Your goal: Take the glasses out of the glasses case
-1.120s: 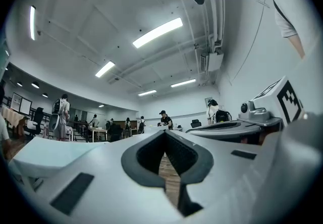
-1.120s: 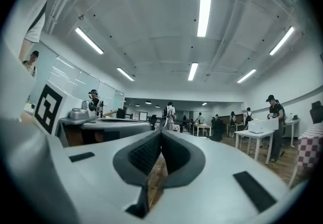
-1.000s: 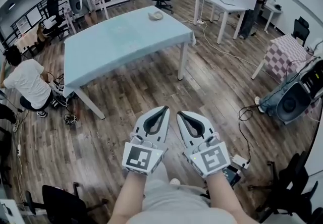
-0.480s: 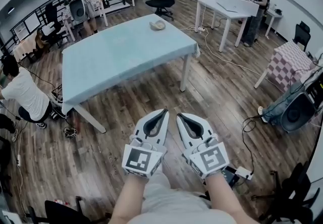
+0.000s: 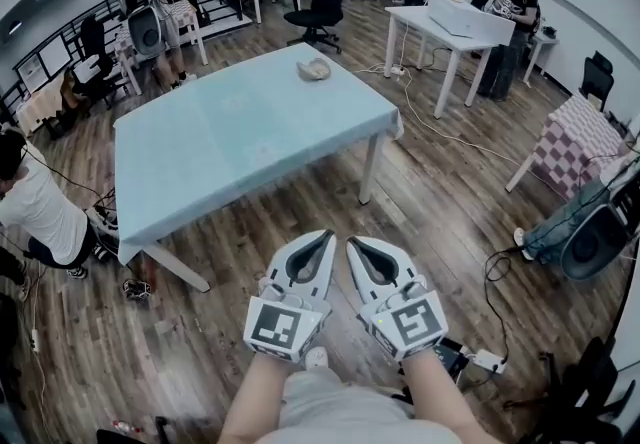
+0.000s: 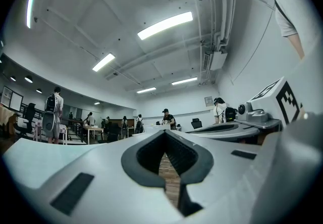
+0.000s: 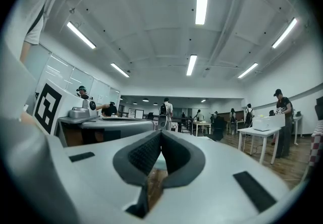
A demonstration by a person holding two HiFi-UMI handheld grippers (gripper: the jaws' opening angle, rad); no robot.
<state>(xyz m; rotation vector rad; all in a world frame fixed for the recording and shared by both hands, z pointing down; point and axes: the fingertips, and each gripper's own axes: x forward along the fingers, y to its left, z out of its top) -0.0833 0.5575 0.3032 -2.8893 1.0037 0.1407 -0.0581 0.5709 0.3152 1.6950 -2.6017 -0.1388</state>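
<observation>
A: Big picture first pls, where are we?
B: Open room, wood floor (image 5: 440, 202) under us. The biggest thing ahead is the table (image 5: 230, 132) w/ the pale blue cloth, one corner towards us. We're standing off it, w/ bare floor between us & its near edge.
A: Anything in our way?
B: Not on the straight line. White desk (image 5: 455, 22) far right w/ a person (image 5: 512, 7) beside it. Another person (image 5: 40, 207) is crouched by the table's left end, so we'd pass on the right side.
A: Grippers?
B: left gripper (image 5: 325, 233) & right gripper (image 5: 351, 240) sit side by side in front of us over the floor, tips close together. Both have their jaws together w/ pads meeting & nothing held. Each gripper view shows only floor thru the slot.
A: And the glasses case?
B: Small pale lump at the table's far end. We take it for the glasses case (image 5: 313, 70). It's too small to tell if the lid's down or which way the hinge faces, & it's well apart from both grippers.
A: So the step is approach. How do we do it well?
B: IMO we walk round to the far end rather than lean across the cloth. We stop w/ the case square in front & open both jaws before reaching. Then one gripper pins the base & the other lifts the lid, & we don't go for the glasses till we know the hinge side
</observation>
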